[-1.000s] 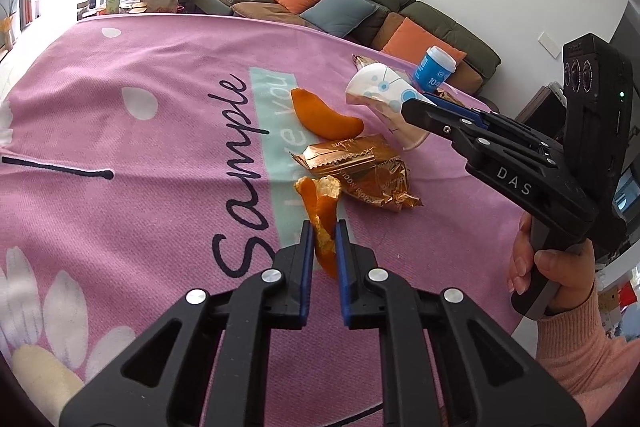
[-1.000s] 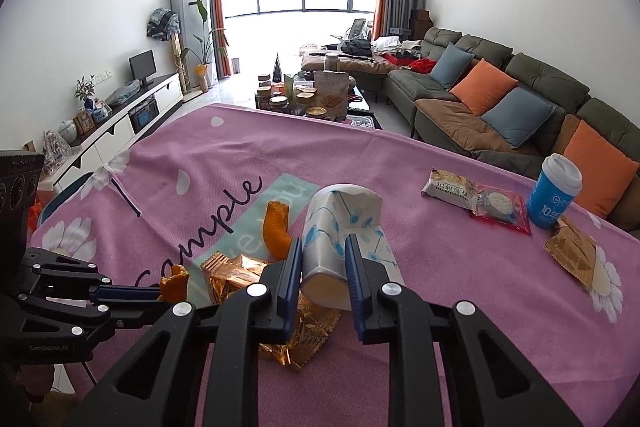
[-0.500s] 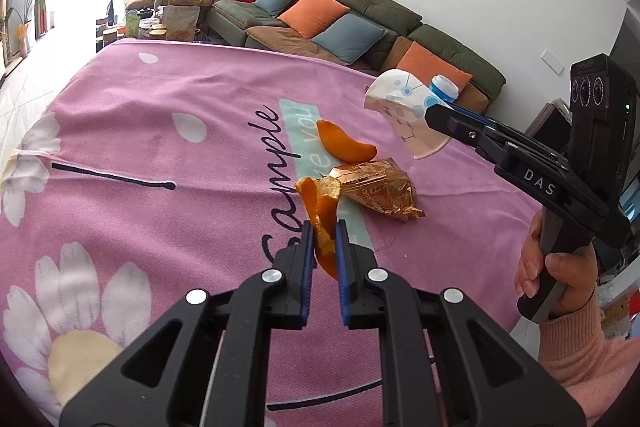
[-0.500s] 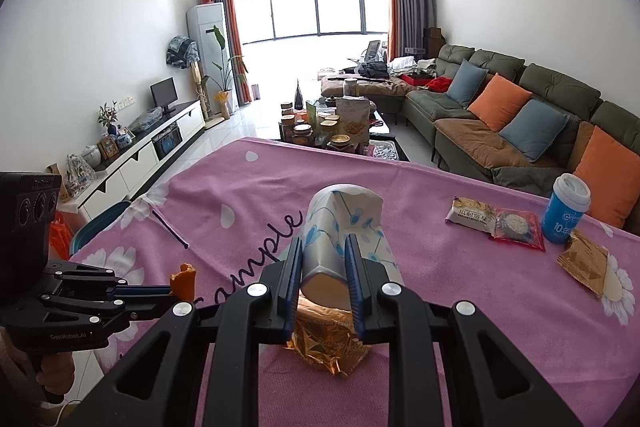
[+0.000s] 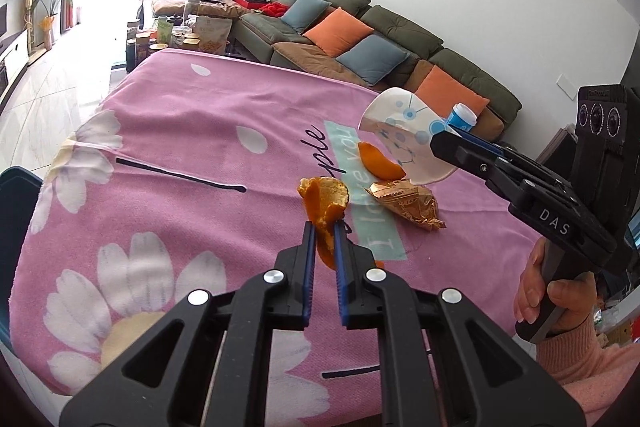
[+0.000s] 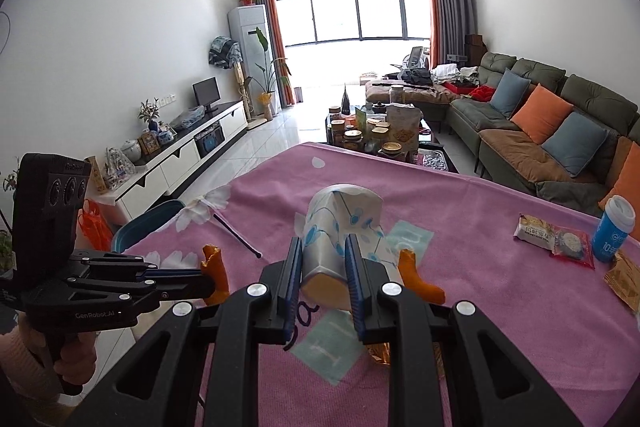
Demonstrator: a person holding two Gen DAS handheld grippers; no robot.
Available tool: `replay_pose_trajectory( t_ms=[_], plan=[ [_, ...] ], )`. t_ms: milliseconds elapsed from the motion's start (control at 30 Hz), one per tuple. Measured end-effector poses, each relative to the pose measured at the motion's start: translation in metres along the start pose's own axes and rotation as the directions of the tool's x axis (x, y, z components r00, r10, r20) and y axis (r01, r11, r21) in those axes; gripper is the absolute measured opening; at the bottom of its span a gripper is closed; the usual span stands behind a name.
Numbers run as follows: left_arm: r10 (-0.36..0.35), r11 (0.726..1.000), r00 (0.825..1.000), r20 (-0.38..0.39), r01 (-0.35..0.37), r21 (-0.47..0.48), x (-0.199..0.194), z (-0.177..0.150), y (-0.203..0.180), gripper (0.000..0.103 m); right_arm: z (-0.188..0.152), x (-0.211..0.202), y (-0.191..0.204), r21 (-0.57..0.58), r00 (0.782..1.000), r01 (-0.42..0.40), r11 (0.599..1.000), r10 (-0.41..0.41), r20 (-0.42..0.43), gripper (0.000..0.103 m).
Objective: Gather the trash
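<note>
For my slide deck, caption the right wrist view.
Right gripper clamps a crushed paper cup above the pink tablecloth; left gripper holds orange peel.

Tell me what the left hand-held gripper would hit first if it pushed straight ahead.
Probably the pink tablecloth, left of the gold wrapper. The left hand-held gripper, shut on orange peel, points down across it; depth unclear.

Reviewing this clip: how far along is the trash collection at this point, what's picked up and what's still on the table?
Nothing visibly binned yet. In hand: the left gripper is shut on a piece of orange peel, and the right gripper is shut on a crushed paper cup, both lifted off the pink tablecloth. Still lying there: a second peel, a gold wrapper, snack packets and a blue cup.
</note>
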State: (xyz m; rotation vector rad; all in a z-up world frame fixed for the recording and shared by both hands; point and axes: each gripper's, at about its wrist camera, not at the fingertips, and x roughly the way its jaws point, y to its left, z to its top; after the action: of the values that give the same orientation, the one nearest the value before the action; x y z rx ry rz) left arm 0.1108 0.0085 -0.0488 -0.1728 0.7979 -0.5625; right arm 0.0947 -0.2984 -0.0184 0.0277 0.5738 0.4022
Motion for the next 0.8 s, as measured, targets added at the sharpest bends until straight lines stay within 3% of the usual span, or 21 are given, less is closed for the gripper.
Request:
replay_pose_trajectory(
  t_ms=[367, 533, 667, 800],
  plan=[
    [0.025, 0.998, 1.0, 0.007, -0.025, -0.055, -0.02, -0.007, 0.025, 0.003, -0.001, 0.018, 0.029, -0.028, 0.997, -0.065, 0.998, 0.064, -0.034, 0.02],
    [0.018, 0.997, 0.999, -0.038, -0.02, -0.071, -0.007, -0.016, 0.027, 0.018, -0.006, 0.023, 0.032, -0.019, 0.996, -0.072, 0.997, 0.071, -0.057, 0.021],
    [-0.021, 0.995, 0.998, -0.066, 0.014, -0.102, 0.01, -0.014, 0.03, 0.039, -0.008, 0.023, 0.031, -0.013, 0.995, -0.072, 0.997, 0.071, -0.063, 0.021],
    [-0.034, 0.994, 0.995, -0.092, 0.024, -0.11, 0.032, -0.009, 0.026, 0.041, -0.01, 0.023, 0.029, -0.005, 0.995, -0.071, 0.997, 0.07, -0.064, 0.021]
  ],
)
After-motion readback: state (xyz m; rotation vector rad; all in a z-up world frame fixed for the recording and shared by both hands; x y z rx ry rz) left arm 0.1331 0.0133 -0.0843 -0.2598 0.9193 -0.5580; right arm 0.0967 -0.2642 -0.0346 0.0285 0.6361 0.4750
